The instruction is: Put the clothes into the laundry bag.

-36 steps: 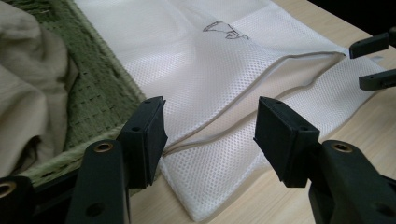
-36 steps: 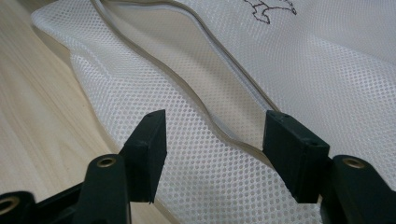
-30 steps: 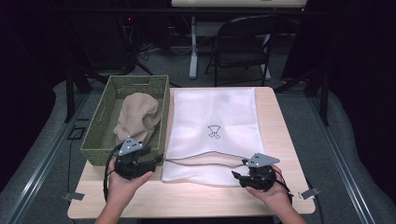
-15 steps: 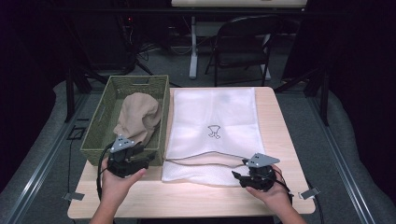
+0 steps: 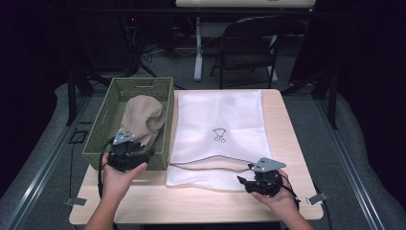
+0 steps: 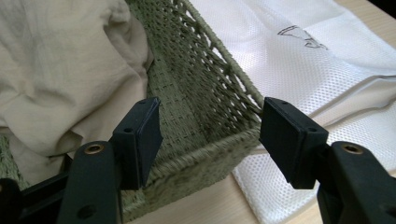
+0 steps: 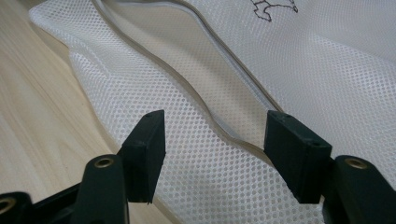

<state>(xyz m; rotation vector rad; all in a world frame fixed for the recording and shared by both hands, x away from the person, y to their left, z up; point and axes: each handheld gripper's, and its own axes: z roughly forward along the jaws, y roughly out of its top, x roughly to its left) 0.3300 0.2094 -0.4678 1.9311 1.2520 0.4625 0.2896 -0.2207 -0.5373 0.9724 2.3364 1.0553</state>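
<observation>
A woven basket [image 5: 98, 143] in olive green, with an open weave pattern on its walls; inside it a plain beige cloth [image 5: 142, 119]; a white mesh bag [image 5: 218, 115] dotted all over with tiny holes, bearing a small dark line drawing [image 5: 219, 135]; a pale wood-grain table [image 5: 191, 201]; black grippers, left [image 6: 208, 135] and right [image 7: 210, 149].

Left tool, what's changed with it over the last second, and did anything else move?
The left tool slid left along the table's near edge, from the mesh bag's corner to the basket's front wall; its jaws have just been opening, with nothing gripped. The right tool, bag, basket and beige cloth stayed put.
</observation>
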